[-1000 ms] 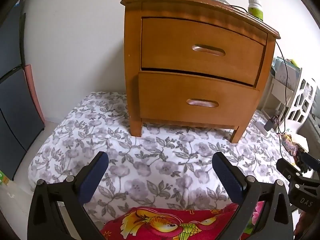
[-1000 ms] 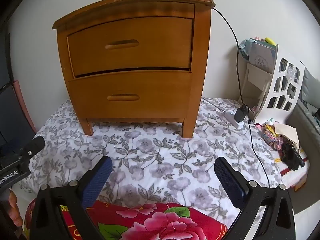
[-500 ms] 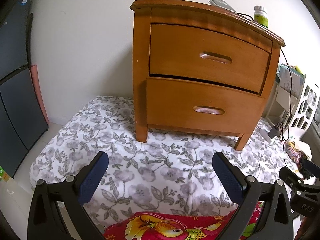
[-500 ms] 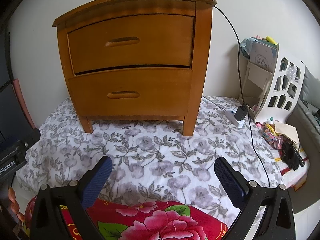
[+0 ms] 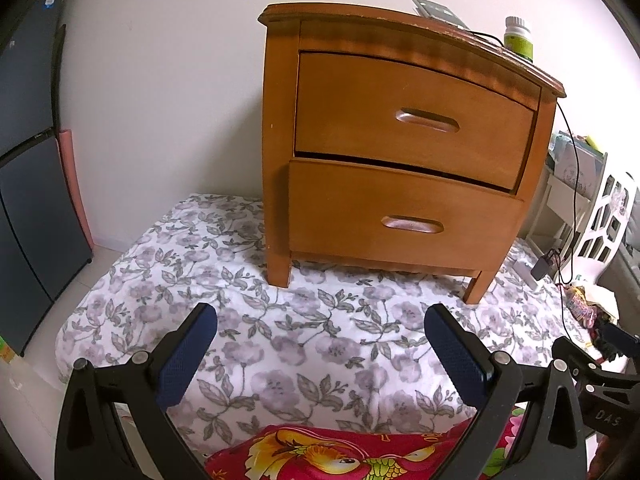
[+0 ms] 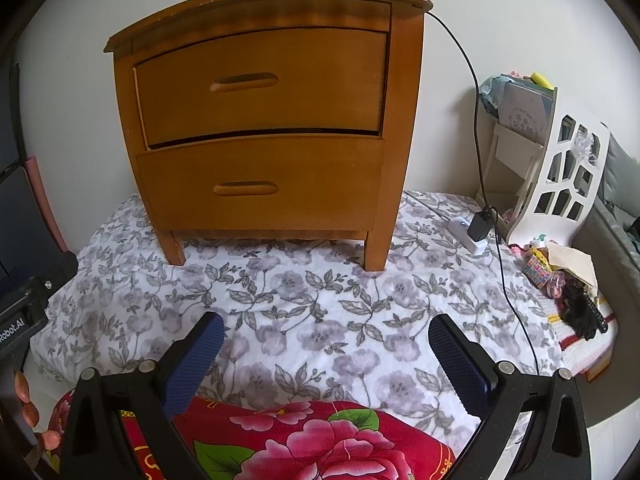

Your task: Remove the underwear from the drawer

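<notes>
While both drawers remain closed, I record the task as not yet begun in any visible respect. My left gripper [image 5: 320,340] has its fingers spread wide with nothing between them, and my right gripper [image 6: 326,342] is likewise spread and empty; both hang above the flowered sheet [image 5: 304,344], well apart from the nightstand [image 5: 400,140]. That nightstand stands on the sheet near its far edge, against the wall. Its upper drawer [image 5: 412,120] shows a dark gap along its lower edge but sits nearly flush; the lower drawer [image 5: 400,216] is shut. Each has a recessed slot handle in the middle of its front, and neither is touched. The underwear is not in view in either camera; I judge it to be inside one of the drawers, and I cannot tell which. On the top of the nightstand, near the back right corner, stand a green bottle [image 5: 518,40] and a flat grey item with a black cable [image 6: 472,92] running down to a charger on the sheet. A red flowered cloth [image 6: 312,440] lies at the near edge, under the grippers. Remaining, in my judgement: approach a handle, pull a drawer open, find the garment, grip it, lift it clear.
</notes>
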Demonstrator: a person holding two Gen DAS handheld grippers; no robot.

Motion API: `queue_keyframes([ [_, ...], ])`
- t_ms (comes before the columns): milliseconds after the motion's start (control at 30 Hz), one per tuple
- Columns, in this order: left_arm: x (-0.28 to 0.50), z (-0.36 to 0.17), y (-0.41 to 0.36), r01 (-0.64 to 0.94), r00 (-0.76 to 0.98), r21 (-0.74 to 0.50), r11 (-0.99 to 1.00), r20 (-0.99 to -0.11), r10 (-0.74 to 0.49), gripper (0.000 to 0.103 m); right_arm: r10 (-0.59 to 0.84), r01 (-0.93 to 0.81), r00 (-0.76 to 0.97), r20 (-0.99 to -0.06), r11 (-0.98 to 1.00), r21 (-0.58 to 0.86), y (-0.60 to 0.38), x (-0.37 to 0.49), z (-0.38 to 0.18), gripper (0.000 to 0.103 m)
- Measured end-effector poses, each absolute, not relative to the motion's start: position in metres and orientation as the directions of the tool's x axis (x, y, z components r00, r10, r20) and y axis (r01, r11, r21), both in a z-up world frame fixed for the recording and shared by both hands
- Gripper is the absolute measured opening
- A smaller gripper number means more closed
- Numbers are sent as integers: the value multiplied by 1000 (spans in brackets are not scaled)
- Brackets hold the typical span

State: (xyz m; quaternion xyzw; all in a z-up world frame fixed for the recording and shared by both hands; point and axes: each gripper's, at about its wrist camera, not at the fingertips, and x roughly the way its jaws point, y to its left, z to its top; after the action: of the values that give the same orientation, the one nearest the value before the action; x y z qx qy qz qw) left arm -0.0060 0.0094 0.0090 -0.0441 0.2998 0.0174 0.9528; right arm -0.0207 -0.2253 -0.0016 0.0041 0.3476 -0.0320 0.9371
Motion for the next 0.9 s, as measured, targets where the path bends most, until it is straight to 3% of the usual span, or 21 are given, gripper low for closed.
queue_keyframes([
  [900,-13,28,5,-20,834,-88,996,-550,-32,103,-48,47,777,-627,999,-18,-222,-27,13,103],
])
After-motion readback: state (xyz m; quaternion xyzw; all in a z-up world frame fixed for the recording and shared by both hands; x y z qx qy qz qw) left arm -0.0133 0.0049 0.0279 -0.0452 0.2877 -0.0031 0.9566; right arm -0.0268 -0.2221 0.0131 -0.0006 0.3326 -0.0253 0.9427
